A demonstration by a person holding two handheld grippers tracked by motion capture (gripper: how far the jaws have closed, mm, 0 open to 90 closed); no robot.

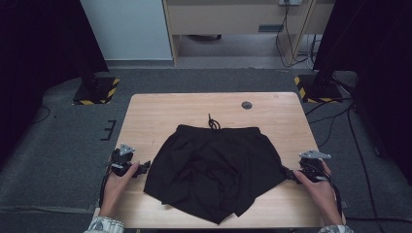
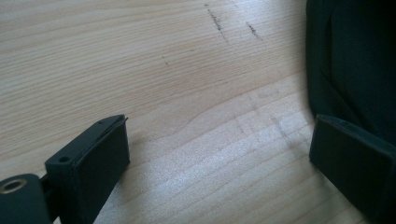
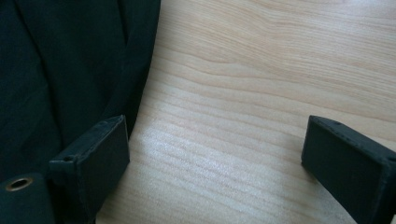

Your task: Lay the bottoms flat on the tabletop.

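A pair of black shorts (image 1: 214, 170) lies spread flat on the wooden table (image 1: 160, 111), waistband and drawstring (image 1: 213, 122) toward the far side. My left gripper (image 1: 144, 168) rests on the table at the shorts' left edge, jaws wide open. In the left gripper view the black fabric (image 2: 359, 65) lies just beyond the right-hand jaw, and bare wood fills the gap of the left gripper (image 2: 219, 154). My right gripper (image 1: 290, 174) sits at the shorts' right edge, also open. In the right gripper view the fabric (image 3: 70, 65) lies beside the left-hand jaw of the right gripper (image 3: 215, 149).
A round grommet (image 1: 247, 105) is set in the table near its far edge. Yellow-and-black striped stand bases (image 1: 96, 91) (image 1: 316, 89) sit on the grey carpet at both far corners. Cables (image 1: 335, 121) trail on the floor to the right.
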